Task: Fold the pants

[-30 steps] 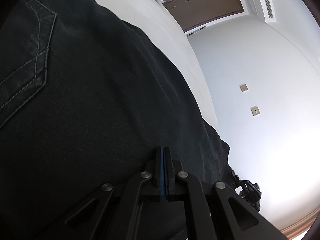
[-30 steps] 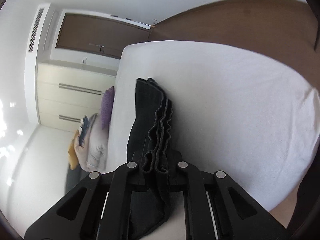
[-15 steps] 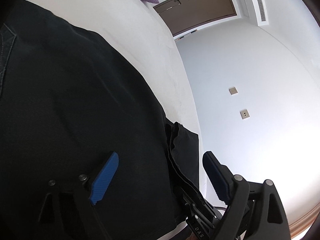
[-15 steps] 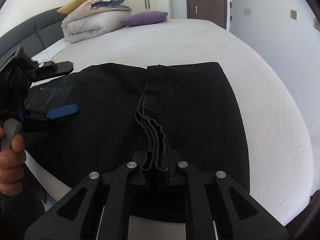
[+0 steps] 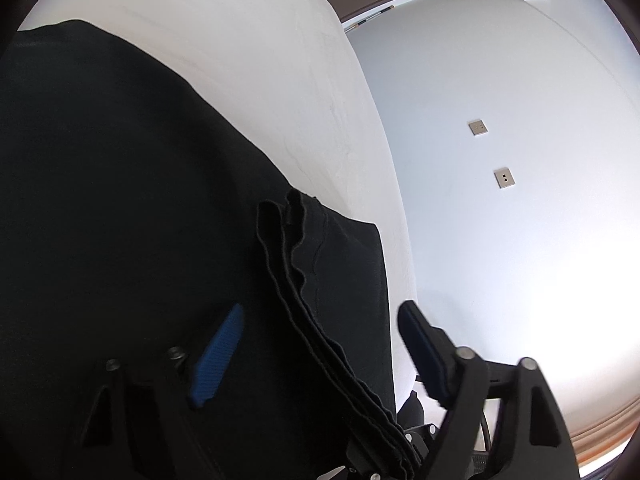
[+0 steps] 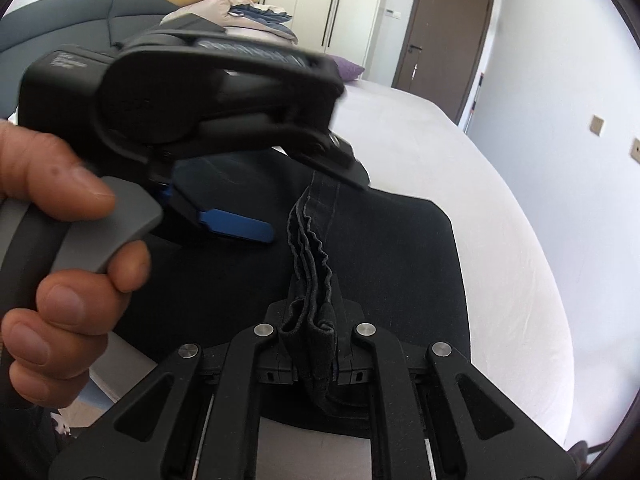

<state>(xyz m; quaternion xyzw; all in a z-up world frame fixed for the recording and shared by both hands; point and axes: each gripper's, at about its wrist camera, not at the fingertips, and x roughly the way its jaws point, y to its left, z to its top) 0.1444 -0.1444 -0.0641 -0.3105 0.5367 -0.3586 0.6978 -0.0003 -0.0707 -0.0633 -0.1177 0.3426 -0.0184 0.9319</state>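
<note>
Left tool [image 5: 320,344] has let go of the black pants [image 5: 120,200] and moved over; jaws now closing astride the bunched hem [image 5: 304,280], untouched. Right tool [image 6: 311,354] pinches that hem at lower centre. Pants lie half-folded on bed [image 6: 500,208]; regrasp likely.

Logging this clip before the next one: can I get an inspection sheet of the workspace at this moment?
Surface: bed with a white sheet, bare to the right of the garment.
Job's things: black pants lie folded over on the sheet; a bunched, layered edge runs up from the right gripper.
Clutter: piled bedding and a purple pillow at the far end of the bed.
Grippers: right gripper is shut on the bunched edge. Left gripper, held in a hand, has its jaws closing, straddling that edge without pressing it.
Cables: nothing seen.
Surroundings: brown door, wardrobe doors, two wall plates, grey headboard.
</note>
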